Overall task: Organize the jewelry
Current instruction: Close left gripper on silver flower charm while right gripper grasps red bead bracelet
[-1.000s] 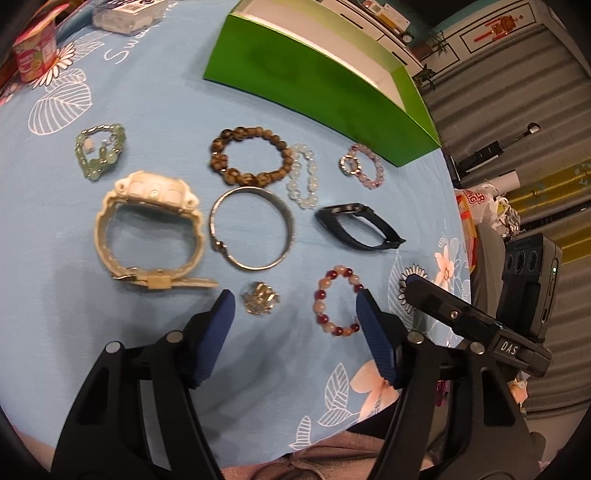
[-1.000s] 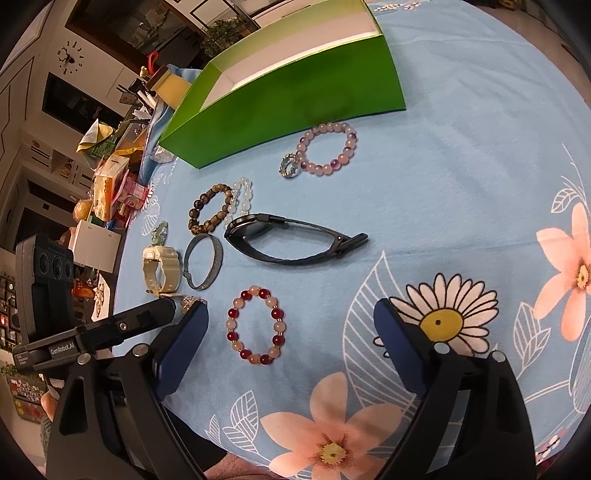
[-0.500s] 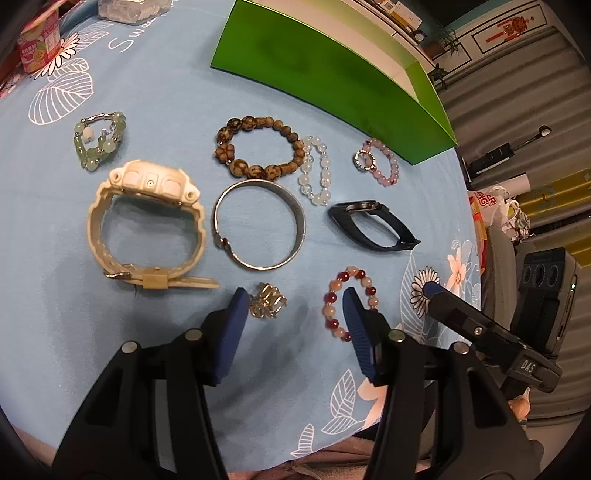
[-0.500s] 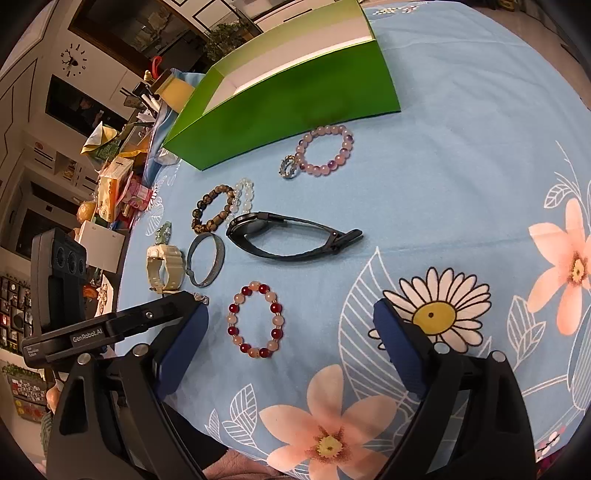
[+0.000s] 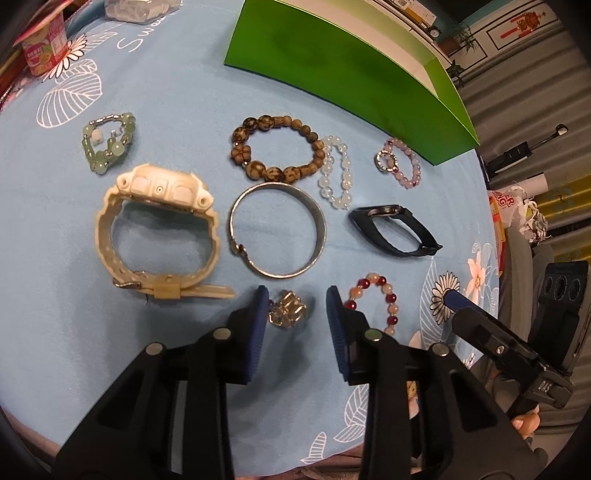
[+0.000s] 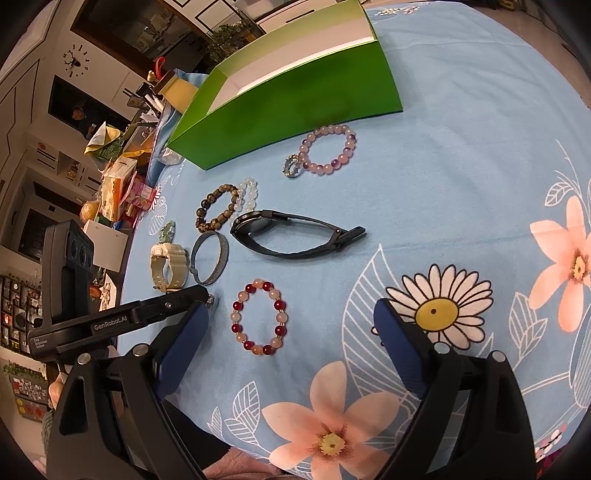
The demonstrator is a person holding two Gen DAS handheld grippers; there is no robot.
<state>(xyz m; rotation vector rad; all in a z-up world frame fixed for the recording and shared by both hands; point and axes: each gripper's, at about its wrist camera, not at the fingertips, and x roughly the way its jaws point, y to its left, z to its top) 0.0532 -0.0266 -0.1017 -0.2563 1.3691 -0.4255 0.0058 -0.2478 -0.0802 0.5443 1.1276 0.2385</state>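
Observation:
Jewelry lies on a blue flowered cloth in front of an open green box [image 5: 347, 70]. My left gripper [image 5: 295, 314] is open, its jaws on either side of a small silver clasp piece [image 5: 288, 312], not touching it as far as I can see. Beyond it lie a silver bangle [image 5: 277, 229], a white watch [image 5: 159, 232], a brown bead bracelet [image 5: 277, 147] and a black band [image 5: 395, 230]. My right gripper [image 6: 291, 328] is wide open above a red-and-pale bead bracelet [image 6: 258, 321].
A green bead bracelet [image 5: 107, 147], a clear bead bracelet [image 5: 336, 177] and a pink bead bracelet [image 5: 400, 162] lie near the box. A cup [image 5: 44, 51] and a clear container [image 5: 140, 9] stand at the far left. Clutter [image 6: 122, 184] lines the table's far edge.
My left gripper has moved forward and narrowed its jaws around the silver clasp piece. The right gripper has shifted slightly and stays wide open.

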